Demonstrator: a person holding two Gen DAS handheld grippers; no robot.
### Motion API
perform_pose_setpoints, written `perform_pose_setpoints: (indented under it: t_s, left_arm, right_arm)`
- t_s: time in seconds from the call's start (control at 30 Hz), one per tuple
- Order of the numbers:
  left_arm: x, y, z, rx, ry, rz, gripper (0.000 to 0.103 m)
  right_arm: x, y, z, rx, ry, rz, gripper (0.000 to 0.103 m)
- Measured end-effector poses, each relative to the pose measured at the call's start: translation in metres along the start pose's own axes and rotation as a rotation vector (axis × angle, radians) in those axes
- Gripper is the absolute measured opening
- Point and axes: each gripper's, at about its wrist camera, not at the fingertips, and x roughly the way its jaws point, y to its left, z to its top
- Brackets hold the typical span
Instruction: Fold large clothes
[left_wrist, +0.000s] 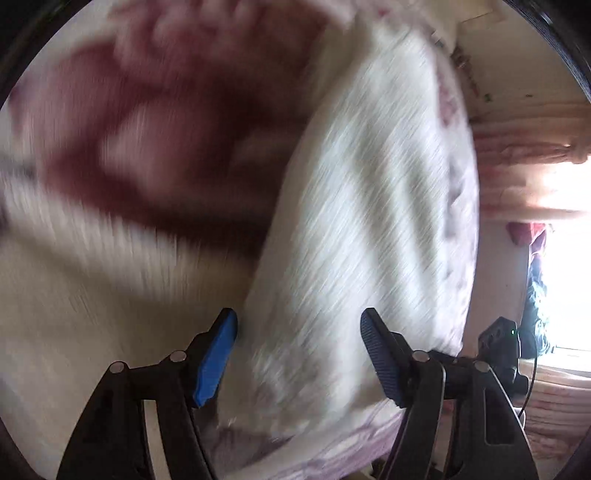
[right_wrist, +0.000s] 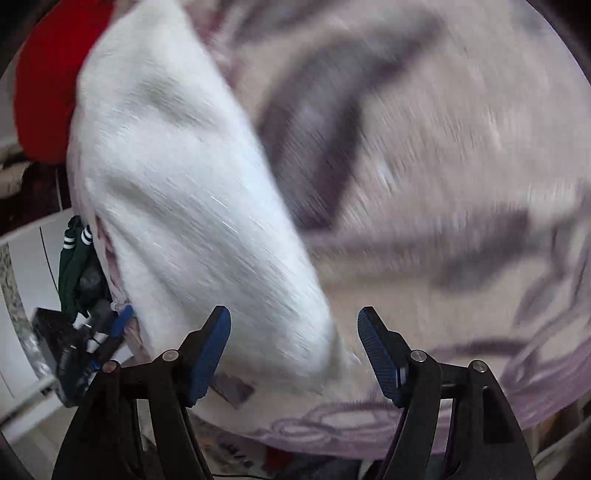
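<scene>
A large white fuzzy garment (left_wrist: 362, 206) lies folded on a patterned cream and maroon bedspread (left_wrist: 122, 147). Both views are motion-blurred. My left gripper (left_wrist: 299, 354) is open, its blue pads either side of the garment's near end, holding nothing. In the right wrist view the same white garment (right_wrist: 192, 192) runs from top left down to between the pads. My right gripper (right_wrist: 293, 350) is open over the garment's near corner. The left gripper (right_wrist: 110, 332) shows at the left edge of the right wrist view, and the right gripper's body (left_wrist: 498, 339) at the right of the left wrist view.
A bright window (left_wrist: 561, 266) with pink curtains is at the right. A red cloth (right_wrist: 51, 74) lies at the top left, a green striped garment (right_wrist: 75, 258) hangs at the left. The bedspread's purple border (right_wrist: 332, 424) marks the bed's near edge.
</scene>
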Motion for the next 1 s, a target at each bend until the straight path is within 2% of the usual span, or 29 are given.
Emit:
perform_pose_setpoints:
  t_s: [0.03,0.07,0.1,0.13,0.2,0.27,0.33,0.43,0.5,0.6,0.63,0.67,0.7,0.77,0.87,0.9,0.93,0.97,1.0]
  left_arm:
    - [0.007,0.0,-0.009,0.016,0.011,0.013,0.06]
    - [0.009,-0.003,-0.015,0.041,-0.015,0.043,0.031]
    - [0.01,-0.008,-0.022,0.066,-0.033,0.064,0.027]
    - [0.01,-0.009,-0.024,0.069,-0.039,0.058,0.021]
    - [0.0,-0.014,-0.027,0.059,-0.081,0.055,0.017]
    - [-0.01,-0.015,-0.035,0.055,-0.104,0.056,0.016]
    - [-0.004,-0.009,-0.04,0.051,-0.081,0.058,0.016]
    - [0.018,0.002,-0.047,0.038,-0.049,0.086,0.017]
    - [0.012,0.0,-0.037,0.013,-0.06,0.046,0.022]
    - [-0.004,0.005,-0.033,0.001,-0.098,-0.017,0.033]
    - [-0.005,0.007,-0.032,0.004,-0.11,-0.036,0.037]
    - [-0.003,0.009,-0.03,0.003,-0.116,-0.058,0.048]
    - [0.003,0.012,-0.027,-0.003,-0.121,-0.077,0.052]
    - [0.019,0.018,-0.023,-0.011,-0.102,-0.136,0.053]
    - [0.042,0.014,-0.015,-0.014,-0.092,-0.211,0.053]
    - [0.044,0.007,-0.014,0.007,-0.116,-0.197,0.053]
    - [0.042,0.003,-0.017,0.023,-0.134,-0.186,0.045]
    - [0.039,-0.005,-0.02,0.05,-0.149,-0.182,0.019]
    - [0.037,-0.009,-0.022,0.062,-0.157,-0.171,0.018]
  right_arm:
    - [0.018,-0.012,-0.004,0.03,0.02,0.047,0.072]
    - [0.025,-0.025,-0.008,0.06,0.026,0.109,0.045]
    - [0.027,-0.032,-0.014,0.09,0.001,0.145,0.033]
    - [0.024,-0.034,-0.018,0.094,-0.025,0.142,0.032]
    - [0.016,-0.027,-0.027,0.039,-0.075,0.113,0.026]
    - [0.002,-0.017,-0.034,-0.013,-0.119,0.127,0.024]
    - [-0.007,-0.012,-0.043,-0.072,-0.136,0.116,0.024]
    - [0.013,-0.032,-0.042,-0.065,-0.088,0.059,0.024]
    - [0.023,-0.034,-0.031,-0.063,-0.053,0.052,0.026]
    - [0.021,-0.04,-0.019,-0.068,-0.039,0.134,0.039]
    - [0.018,-0.043,-0.015,-0.074,-0.045,0.151,0.053]
    - [0.016,-0.047,-0.014,-0.086,-0.068,0.179,0.062]
    - [0.017,-0.05,-0.009,-0.096,-0.071,0.196,0.064]
    - [0.028,-0.053,0.001,-0.098,-0.058,0.243,0.065]
    - [0.042,-0.058,0.02,-0.091,-0.035,0.381,0.066]
    - [0.047,-0.054,0.023,-0.094,-0.035,0.44,0.066]
    - [0.049,-0.05,0.025,-0.09,-0.039,0.446,0.062]
    - [0.052,-0.046,0.026,-0.083,-0.04,0.451,0.037]
    - [0.058,-0.039,0.023,-0.071,-0.031,0.47,0.023]
